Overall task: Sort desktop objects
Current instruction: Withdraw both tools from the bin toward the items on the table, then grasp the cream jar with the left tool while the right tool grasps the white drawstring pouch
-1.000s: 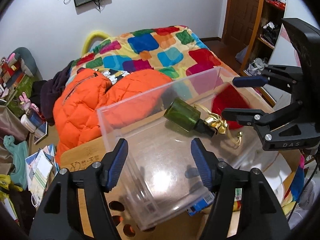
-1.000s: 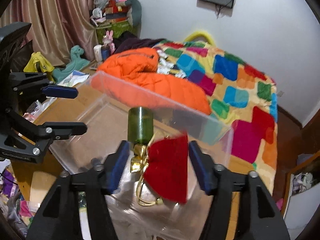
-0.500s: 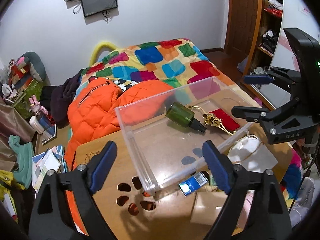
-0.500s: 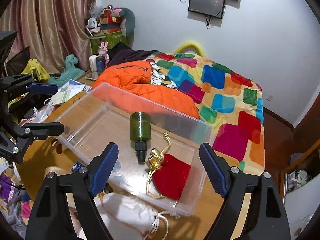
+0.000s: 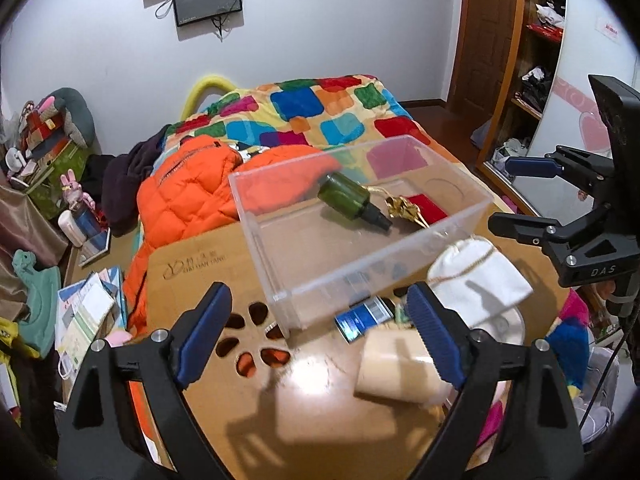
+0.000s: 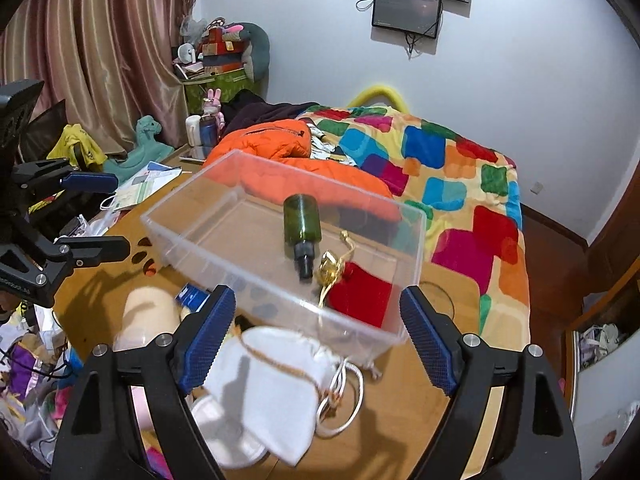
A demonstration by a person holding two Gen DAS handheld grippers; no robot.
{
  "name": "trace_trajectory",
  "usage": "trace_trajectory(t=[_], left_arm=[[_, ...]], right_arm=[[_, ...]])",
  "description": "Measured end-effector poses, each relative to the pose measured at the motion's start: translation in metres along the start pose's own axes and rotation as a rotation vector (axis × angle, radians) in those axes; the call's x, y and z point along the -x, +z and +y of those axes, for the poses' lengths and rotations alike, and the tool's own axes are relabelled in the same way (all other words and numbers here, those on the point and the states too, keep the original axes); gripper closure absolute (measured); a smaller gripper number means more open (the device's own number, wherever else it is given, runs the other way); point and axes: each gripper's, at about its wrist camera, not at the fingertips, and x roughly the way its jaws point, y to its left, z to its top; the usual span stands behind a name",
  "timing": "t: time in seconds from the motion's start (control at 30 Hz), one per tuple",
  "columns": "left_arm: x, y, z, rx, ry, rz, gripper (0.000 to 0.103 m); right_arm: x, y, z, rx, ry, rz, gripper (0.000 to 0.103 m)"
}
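A clear plastic box (image 5: 280, 280) (image 6: 192, 256) stands on the wooden table (image 5: 320, 400). Inside lie a green bottle (image 5: 346, 199) (image 6: 302, 226) and a red pouch with a gold tie (image 5: 426, 210) (image 6: 360, 298). In front of the box lie a white drawstring pouch (image 5: 476, 280) (image 6: 272, 384), a blue packet (image 5: 362, 316) (image 6: 192, 296) and a beige cylinder (image 5: 396, 364) (image 6: 146, 316). My left gripper (image 5: 320, 336) is open and empty above the table, near the box's front corner. My right gripper (image 6: 316, 336) is open and empty above the white pouch.
A bed with a colourful quilt (image 5: 320, 112) and an orange jacket (image 5: 180, 196) lies behind the table. Papers and toys (image 5: 80, 312) clutter the left. A wardrobe and mirror (image 5: 540, 80) stand at the right. The tabletop has paw-shaped cutouts (image 5: 252, 340).
Both grippers have pulled back and up from the box and opened wider. The bottle and red pouch stay in the box. The items in front of the box have come into view.
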Motion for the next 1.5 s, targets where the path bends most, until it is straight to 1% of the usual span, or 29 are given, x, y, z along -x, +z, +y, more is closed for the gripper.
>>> trace_trajectory(t=[0.4, 0.63, 0.83, 1.0, 1.13, 1.27, 1.5], left_arm=[[0.009, -0.030, -0.013, -0.002, -0.050, 0.018, 0.013], [0.005, -0.046, -0.022, -0.003, -0.103, 0.045, 0.013], [-0.003, -0.053, -0.034, -0.033, -0.111, 0.066, 0.013], [-0.014, -0.055, -0.038, -0.032, -0.119, 0.082, 0.013], [-0.025, -0.057, -0.034, -0.016, -0.113, 0.099, 0.013], [-0.034, -0.059, -0.032, 0.005, -0.124, 0.116, 0.013], [-0.043, -0.059, -0.034, 0.003, -0.112, 0.114, 0.013]], right_arm=[[0.010, -0.032, 0.008, -0.028, 0.005, 0.015, 0.021], [0.009, -0.049, 0.004, -0.056, 0.013, 0.044, 0.021], [0.006, -0.063, 0.000, -0.083, 0.038, 0.063, 0.021], [0.002, -0.073, -0.004, -0.101, 0.051, 0.085, 0.021], [-0.001, -0.080, -0.009, -0.130, 0.085, 0.089, 0.021], [-0.006, -0.084, -0.014, -0.161, 0.130, 0.096, 0.021], [-0.022, -0.082, -0.015, -0.203, 0.189, 0.118, 0.021]])
